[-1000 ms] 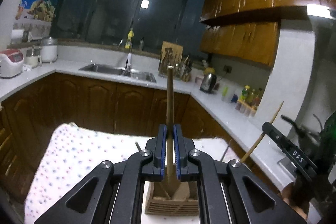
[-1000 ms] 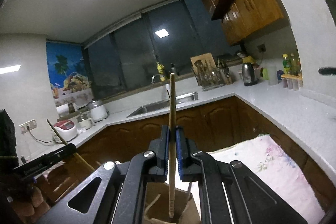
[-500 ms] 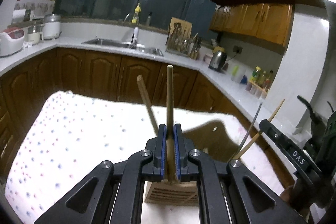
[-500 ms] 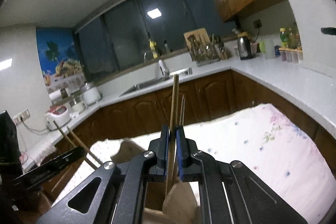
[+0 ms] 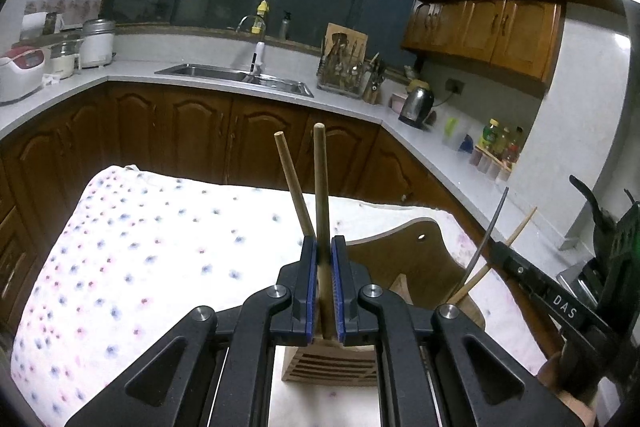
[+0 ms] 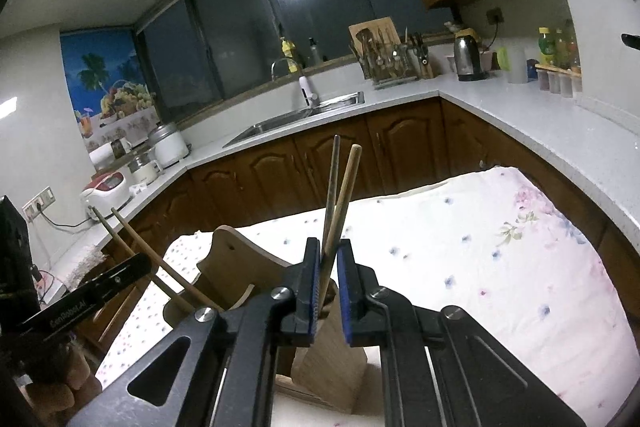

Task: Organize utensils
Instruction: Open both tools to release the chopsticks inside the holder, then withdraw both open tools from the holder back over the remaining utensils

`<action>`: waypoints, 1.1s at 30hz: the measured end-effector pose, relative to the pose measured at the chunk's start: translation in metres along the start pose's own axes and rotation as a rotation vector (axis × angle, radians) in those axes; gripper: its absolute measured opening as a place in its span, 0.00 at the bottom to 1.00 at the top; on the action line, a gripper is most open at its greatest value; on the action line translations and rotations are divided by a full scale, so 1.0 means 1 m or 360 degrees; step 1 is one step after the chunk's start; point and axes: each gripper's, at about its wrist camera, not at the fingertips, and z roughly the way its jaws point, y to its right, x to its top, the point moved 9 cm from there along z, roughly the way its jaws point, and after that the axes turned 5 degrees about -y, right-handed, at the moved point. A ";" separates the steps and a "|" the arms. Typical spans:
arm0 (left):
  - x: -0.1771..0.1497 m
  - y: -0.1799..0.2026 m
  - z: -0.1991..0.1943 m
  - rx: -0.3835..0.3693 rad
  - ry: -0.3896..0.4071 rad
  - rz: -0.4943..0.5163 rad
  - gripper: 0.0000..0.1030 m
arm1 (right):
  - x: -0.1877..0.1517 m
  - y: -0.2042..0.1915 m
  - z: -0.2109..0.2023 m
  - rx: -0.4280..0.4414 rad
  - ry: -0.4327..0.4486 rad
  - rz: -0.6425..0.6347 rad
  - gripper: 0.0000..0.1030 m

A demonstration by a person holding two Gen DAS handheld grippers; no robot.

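Left wrist view: left gripper [image 5: 323, 291] clamps a wooden chopstick [image 5: 321, 203] upright, tip in the wooden holder [image 5: 332, 359] on the floral cloth [image 5: 160, 247].

Right wrist view: right gripper [image 6: 328, 291] jaws slightly parted; light chopstick [image 6: 342, 203] leans between them, in the holder.

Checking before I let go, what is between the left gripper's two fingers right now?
In the left wrist view, a wooden chopstick stands upright between the left gripper's fingers, its lower end reaching the wooden holder below.
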 end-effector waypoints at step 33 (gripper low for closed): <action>-0.070 -0.029 -0.126 0.0109 -0.0074 -0.0181 0.87 | -0.063 0.004 -0.108 0.0147 -0.0018 0.0132 0.93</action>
